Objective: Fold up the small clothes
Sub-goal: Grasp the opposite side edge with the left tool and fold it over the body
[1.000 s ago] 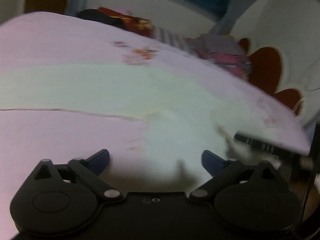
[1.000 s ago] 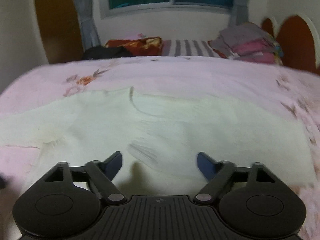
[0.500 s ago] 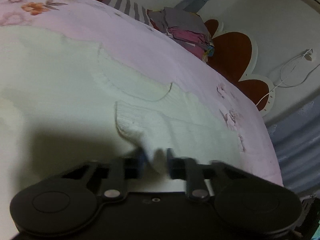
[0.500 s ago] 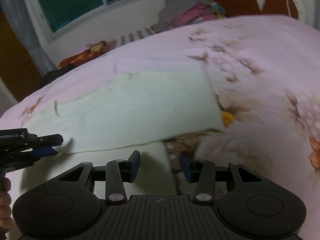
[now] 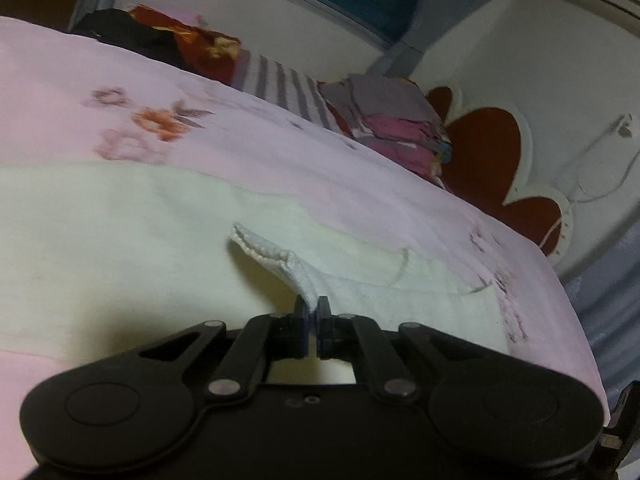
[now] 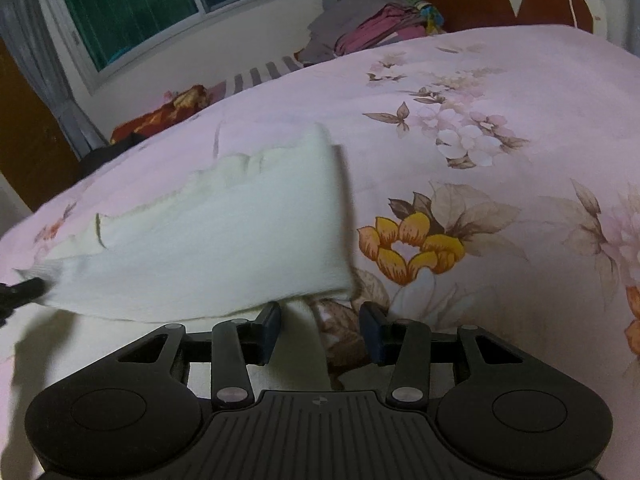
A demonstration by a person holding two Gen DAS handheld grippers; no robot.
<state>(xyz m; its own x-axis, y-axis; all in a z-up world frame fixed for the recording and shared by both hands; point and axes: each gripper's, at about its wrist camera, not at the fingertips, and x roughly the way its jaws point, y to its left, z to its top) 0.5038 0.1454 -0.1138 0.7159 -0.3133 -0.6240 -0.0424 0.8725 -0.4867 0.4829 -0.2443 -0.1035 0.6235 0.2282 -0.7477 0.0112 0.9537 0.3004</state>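
Note:
A cream-white knitted garment [image 5: 120,248] lies spread on the pink floral bedsheet [image 5: 100,80]. My left gripper [image 5: 313,312] is shut on a ribbed edge of the garment [image 5: 272,256] and lifts it a little off the rest. In the right wrist view the garment [image 6: 224,240] lies folded over, its lower right corner just above my right gripper [image 6: 320,330]. The right gripper is open, with a lower layer of white cloth [image 6: 298,344] between its fingers. The tip of the left gripper [image 6: 22,292] shows at the far left, at the garment's edge.
A stack of folded grey and pink clothes [image 5: 400,128] sits at the head of the bed, next to a striped cloth [image 5: 288,92] and a red patterned cloth [image 5: 188,48]. A red and white headboard [image 5: 492,160] stands at the right. The bed edge [image 5: 576,320] is near on the right.
My left gripper went from open to shut on the garment's ribbed edge and has lifted it. My right gripper moved to the garment's right corner and narrowed, then opened wider.

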